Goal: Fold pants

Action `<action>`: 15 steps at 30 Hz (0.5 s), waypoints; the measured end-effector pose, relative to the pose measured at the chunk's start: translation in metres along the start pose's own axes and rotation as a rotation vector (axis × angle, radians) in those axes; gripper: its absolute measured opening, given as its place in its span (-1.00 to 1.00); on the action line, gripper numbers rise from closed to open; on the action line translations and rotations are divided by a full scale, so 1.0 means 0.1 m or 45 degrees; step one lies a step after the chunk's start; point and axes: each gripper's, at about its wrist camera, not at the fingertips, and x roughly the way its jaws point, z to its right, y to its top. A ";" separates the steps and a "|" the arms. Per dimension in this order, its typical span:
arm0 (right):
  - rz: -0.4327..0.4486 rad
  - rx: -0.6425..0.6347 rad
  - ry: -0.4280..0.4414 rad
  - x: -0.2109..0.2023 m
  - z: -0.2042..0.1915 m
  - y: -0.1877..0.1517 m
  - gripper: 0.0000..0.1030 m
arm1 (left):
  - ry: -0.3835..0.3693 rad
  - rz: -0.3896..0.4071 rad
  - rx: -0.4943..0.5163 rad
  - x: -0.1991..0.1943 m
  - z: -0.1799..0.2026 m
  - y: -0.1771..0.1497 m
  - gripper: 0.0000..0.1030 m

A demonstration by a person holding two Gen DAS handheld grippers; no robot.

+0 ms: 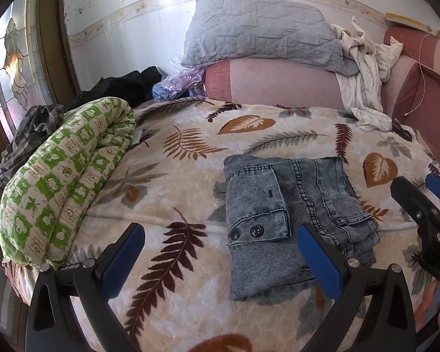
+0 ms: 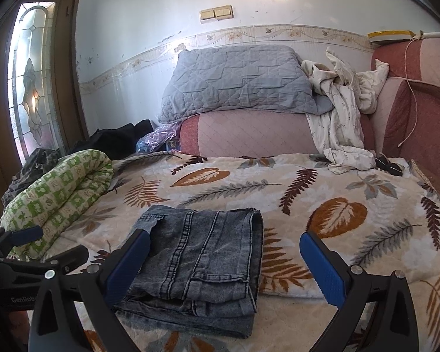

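Observation:
Grey-blue denim pants [image 1: 290, 217] lie folded into a compact stack on the leaf-print blanket [image 1: 190, 158]; they also show in the right wrist view [image 2: 202, 264]. My left gripper [image 1: 220, 234] is open and empty, hovering just left of and above the pants. My right gripper [image 2: 224, 240] is open and empty, held over the folded pants, its left finger [image 2: 129, 261] by their left edge. The right gripper also shows at the right edge of the left wrist view [image 1: 422, 193]. The left gripper shows at the left edge of the right wrist view [image 2: 35, 243].
A rolled green-and-white quilt [image 1: 61, 176] lies along the bed's left side, dark clothes [image 1: 123, 85] behind it. A grey quilted pillow [image 1: 264, 32] and crumpled white cloth [image 1: 363, 67] rest on the pink headboard cushion [image 1: 278, 85]. A glass door [image 1: 11, 67] stands at the left.

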 end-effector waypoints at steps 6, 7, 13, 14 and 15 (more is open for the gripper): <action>0.013 -0.011 -0.002 0.14 -0.04 0.03 1.00 | 0.000 -0.018 -0.003 0.14 0.00 -0.01 0.99; 0.013 -0.008 -0.001 0.17 -0.04 0.02 1.00 | 0.000 -0.022 -0.003 0.17 -0.01 -0.01 0.99; -0.025 0.003 0.012 0.31 -0.07 -0.04 1.00 | 0.011 -0.042 -0.010 0.31 -0.02 -0.04 0.99; -0.024 -0.004 0.014 0.32 -0.08 -0.05 1.00 | 0.011 -0.043 -0.009 0.32 -0.02 -0.05 0.99; -0.023 -0.010 0.011 0.32 -0.09 -0.05 1.00 | 0.016 -0.045 -0.008 0.34 -0.02 -0.05 0.99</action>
